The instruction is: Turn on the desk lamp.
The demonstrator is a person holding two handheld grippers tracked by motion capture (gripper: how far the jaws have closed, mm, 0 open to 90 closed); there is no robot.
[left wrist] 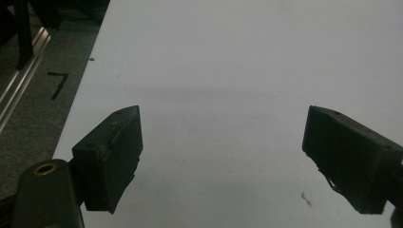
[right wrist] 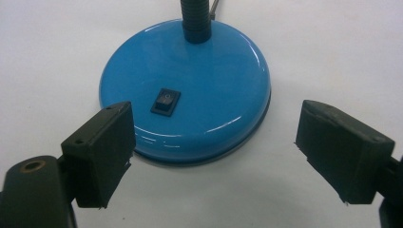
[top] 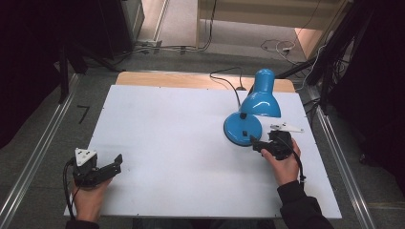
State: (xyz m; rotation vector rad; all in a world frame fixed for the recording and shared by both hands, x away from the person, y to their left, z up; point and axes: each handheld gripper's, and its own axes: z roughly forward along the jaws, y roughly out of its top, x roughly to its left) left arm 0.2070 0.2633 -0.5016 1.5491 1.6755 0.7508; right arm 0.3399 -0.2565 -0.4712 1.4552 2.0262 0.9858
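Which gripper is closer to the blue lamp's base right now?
Right. The right gripper sits at the edge of the lamp base, jaws open toward it. The left gripper is far off at the table's near left corner.

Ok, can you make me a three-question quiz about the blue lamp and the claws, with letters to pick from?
1. Where does the lamp stand on the white table?
A. near the left edge
B. toward the far right
C. at the near edge, in the middle

2. What colour is the switch on the lamp's base?
A. black
B. red
C. white

3. How is the right claw set?
A. shut on the lamp's neck
B. shut with nothing in it
C. open, facing the base

Answers:
1. B, the high view shows the lamp right of the middle, toward the table's far edge.
2. A, the right gripper view shows a small black rocker on the blue base.
3. C, its two jaws stand wide apart, with the base between and beyond them.
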